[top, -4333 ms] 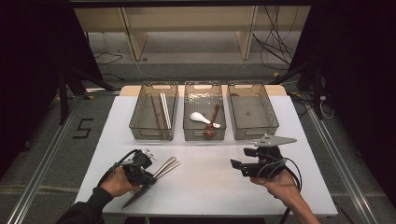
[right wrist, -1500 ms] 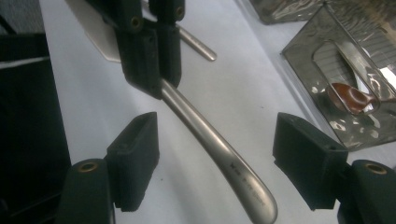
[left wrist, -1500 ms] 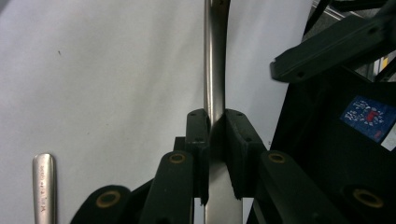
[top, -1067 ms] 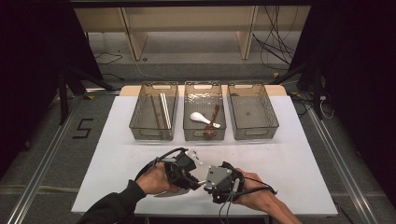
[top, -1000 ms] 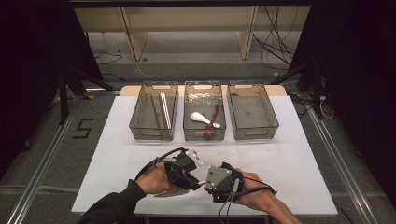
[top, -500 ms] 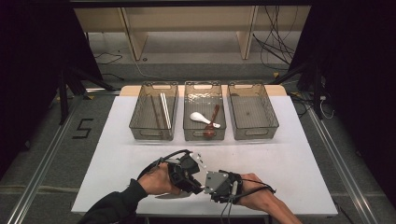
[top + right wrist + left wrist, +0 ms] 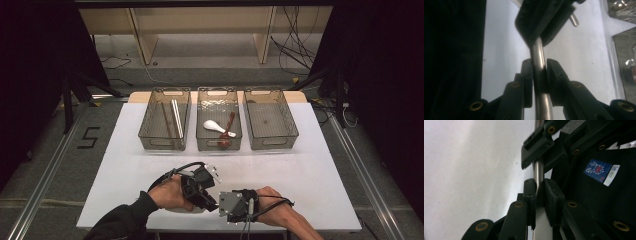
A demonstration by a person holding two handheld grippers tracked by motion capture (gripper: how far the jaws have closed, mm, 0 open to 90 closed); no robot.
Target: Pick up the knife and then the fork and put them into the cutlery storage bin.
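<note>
- Your left gripper (image 7: pixel 537 192) jaws clamp the metal rod (image 7: pixel 538 171).
- Your right gripper (image 7: pixel 539 72) jaws, just closing, pinch it too.
- Pull unevenly and it slips.

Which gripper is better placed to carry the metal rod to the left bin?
Probably the left gripper: it sits on that side, clamped on the metal rod. The right gripper, jaws just closing, grips it too.

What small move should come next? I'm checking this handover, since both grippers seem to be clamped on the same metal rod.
Probably the left gripper should open and let go. The right gripper, whose jaws have just been closing, now presses on the metal rod just below the left one, so the rod is held twice. The left bin, already holding similar rods, looks the likely destination.
</note>
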